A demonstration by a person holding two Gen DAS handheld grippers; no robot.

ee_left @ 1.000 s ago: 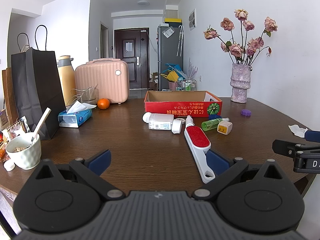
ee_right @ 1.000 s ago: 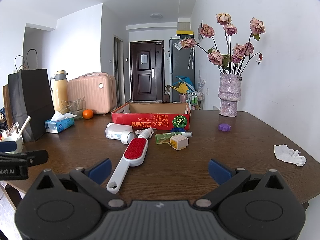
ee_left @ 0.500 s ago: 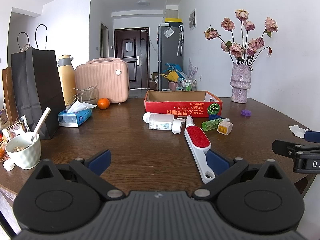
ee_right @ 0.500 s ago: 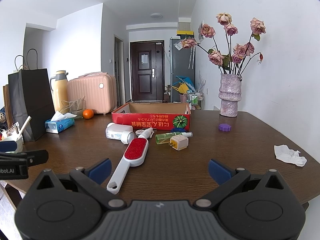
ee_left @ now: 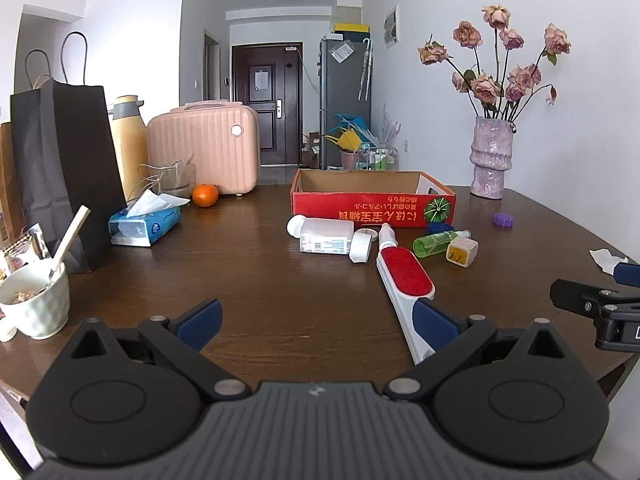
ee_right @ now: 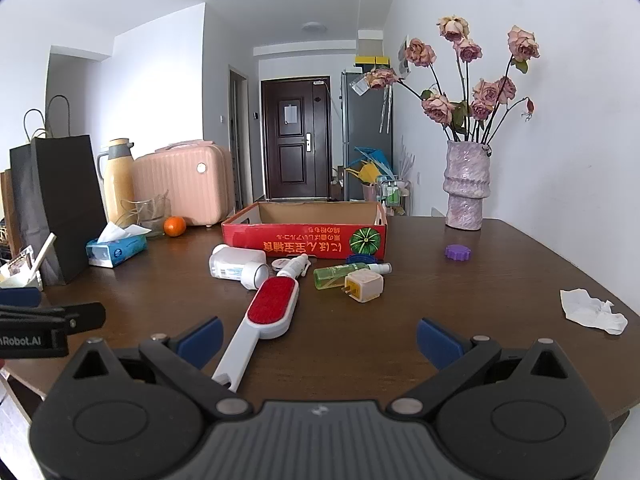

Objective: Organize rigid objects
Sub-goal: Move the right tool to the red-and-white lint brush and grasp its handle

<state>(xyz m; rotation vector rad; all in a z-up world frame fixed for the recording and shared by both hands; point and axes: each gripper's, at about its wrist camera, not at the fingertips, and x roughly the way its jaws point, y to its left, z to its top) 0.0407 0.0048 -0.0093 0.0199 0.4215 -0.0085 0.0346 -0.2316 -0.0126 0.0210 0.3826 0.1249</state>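
Note:
A red cardboard box (ee_left: 372, 208) (ee_right: 308, 238) stands open at mid-table. In front of it lie a white bottle (ee_left: 324, 238) (ee_right: 236, 264), a white-and-red lint brush (ee_left: 404, 280) (ee_right: 268, 316), a green spray bottle (ee_left: 436, 242) (ee_right: 344, 274), a cream plug adapter (ee_left: 462, 251) (ee_right: 363, 286) and a purple cap (ee_left: 503, 219) (ee_right: 458, 252). My left gripper (ee_left: 318, 318) is open near the table's front edge, its right finger beside the brush handle. My right gripper (ee_right: 320, 336) is open too, with the brush handle by its left finger.
On the left stand a black paper bag (ee_left: 60, 168), a yellow thermos (ee_left: 128, 148), a pink case (ee_left: 204, 148), an orange (ee_left: 205, 195), a tissue pack (ee_left: 144, 226) and a bowl (ee_left: 34, 304). A vase of roses (ee_right: 466, 188) and crumpled tissue (ee_right: 592, 312) occupy the right.

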